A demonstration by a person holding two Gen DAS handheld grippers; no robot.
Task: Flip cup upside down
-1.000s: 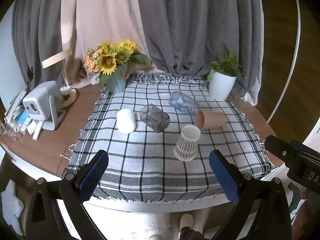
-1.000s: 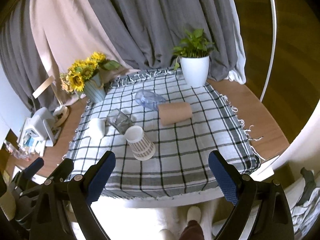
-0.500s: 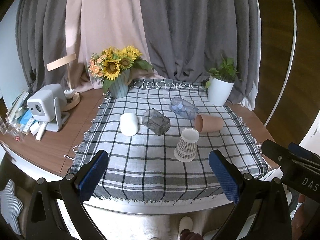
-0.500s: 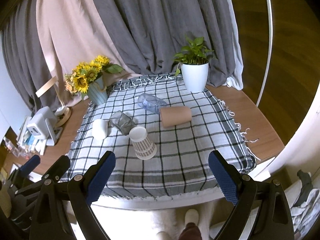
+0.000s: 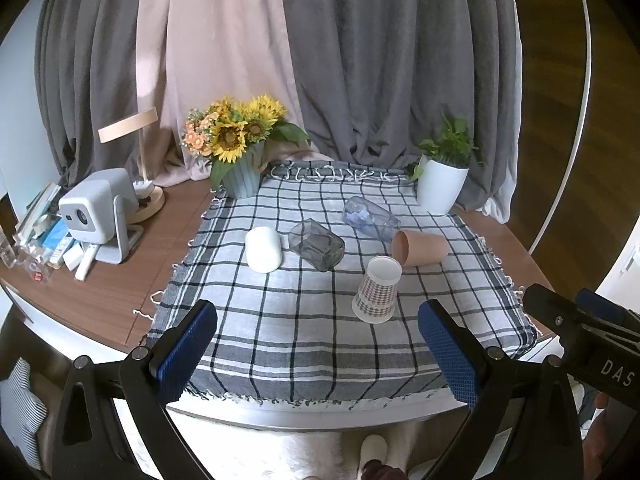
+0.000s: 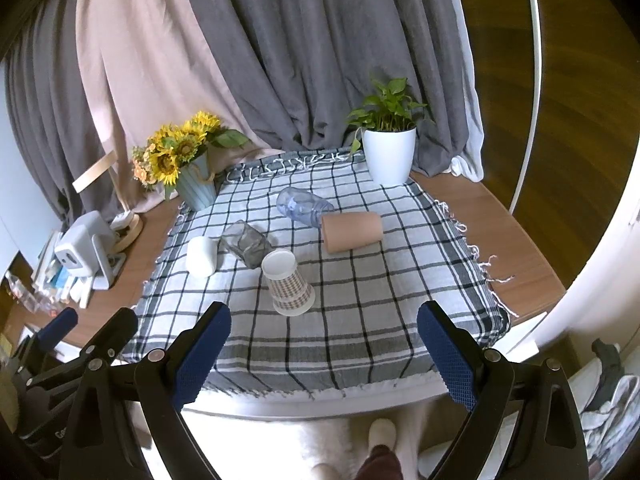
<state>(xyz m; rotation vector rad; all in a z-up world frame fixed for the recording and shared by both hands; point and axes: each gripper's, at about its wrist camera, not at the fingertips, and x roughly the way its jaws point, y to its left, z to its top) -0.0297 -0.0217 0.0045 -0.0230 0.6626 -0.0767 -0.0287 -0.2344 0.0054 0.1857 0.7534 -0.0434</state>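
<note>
A checked paper cup (image 5: 377, 291) stands upside down on the plaid cloth (image 5: 280, 332); it also shows in the right wrist view (image 6: 289, 284). A tan cup (image 5: 420, 246) (image 6: 352, 232), a white cup (image 5: 263, 249) (image 6: 202, 256), a grey glass (image 5: 317, 244) (image 6: 247, 243) and a clear bluish glass (image 5: 370, 218) (image 6: 304, 205) lie on their sides behind it. My left gripper (image 5: 318, 354) and right gripper (image 6: 322, 354) are both open and empty, held back off the table's near edge.
A sunflower vase (image 5: 240, 176) and a white plant pot (image 5: 442, 190) stand at the cloth's far corners. A small projector (image 5: 96, 212), a lamp base and clutter sit on the wooden table (image 5: 132, 280) at left. Curtains hang behind.
Both grippers have pulled back and risen from the table, so the cloth and cups look smaller and farther. The cups have not moved.
</note>
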